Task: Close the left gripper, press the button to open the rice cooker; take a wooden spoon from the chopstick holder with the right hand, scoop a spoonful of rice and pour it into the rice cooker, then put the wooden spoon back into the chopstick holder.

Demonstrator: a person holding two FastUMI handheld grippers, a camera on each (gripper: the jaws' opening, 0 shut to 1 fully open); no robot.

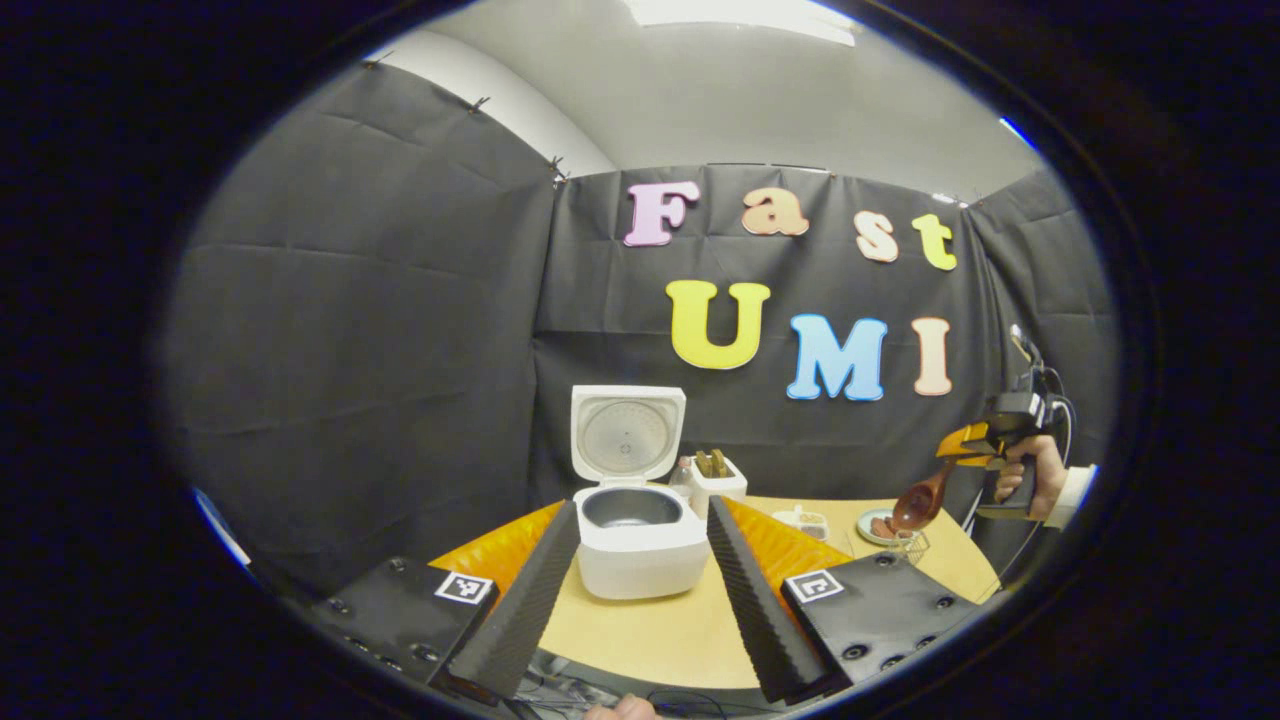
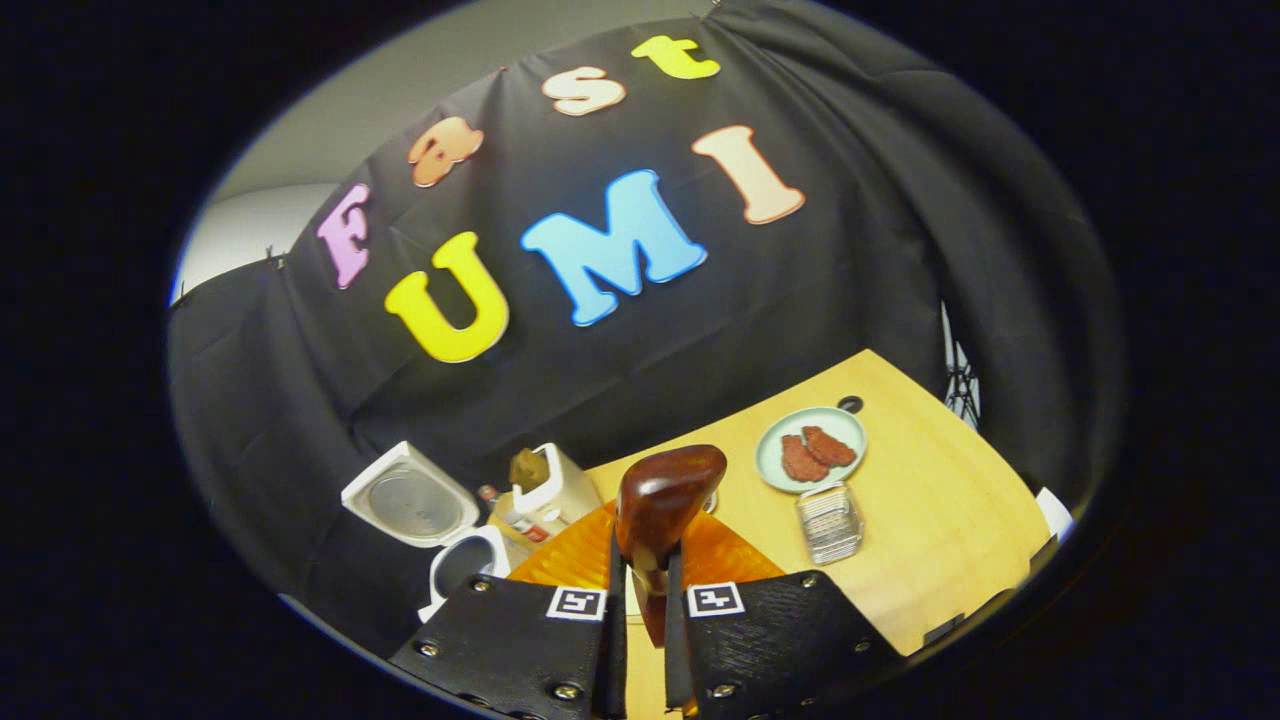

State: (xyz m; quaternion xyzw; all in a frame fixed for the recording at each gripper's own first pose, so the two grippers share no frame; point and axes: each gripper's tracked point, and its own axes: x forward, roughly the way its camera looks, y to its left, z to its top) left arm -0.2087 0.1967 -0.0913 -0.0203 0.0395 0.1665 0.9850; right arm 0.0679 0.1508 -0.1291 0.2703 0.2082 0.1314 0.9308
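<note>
Place: staged recording booth, not a home | walls: pinned black cloth behind a round pale wooden table (image 1: 650, 630) | props: open white rice cooker (image 1: 640, 540); white chopstick holder (image 1: 712, 482) just beside it; pale green plate (image 2: 812, 447) farther off.

green plate (image 2: 775, 468) with brown pieces (image 2: 817, 452) — wire basket (image 2: 829, 521) beside

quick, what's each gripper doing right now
Left gripper: open, holding nothing, facing the open rice cooker.
Right gripper: jaws shut on the wooden spoon, held above the table.
</note>
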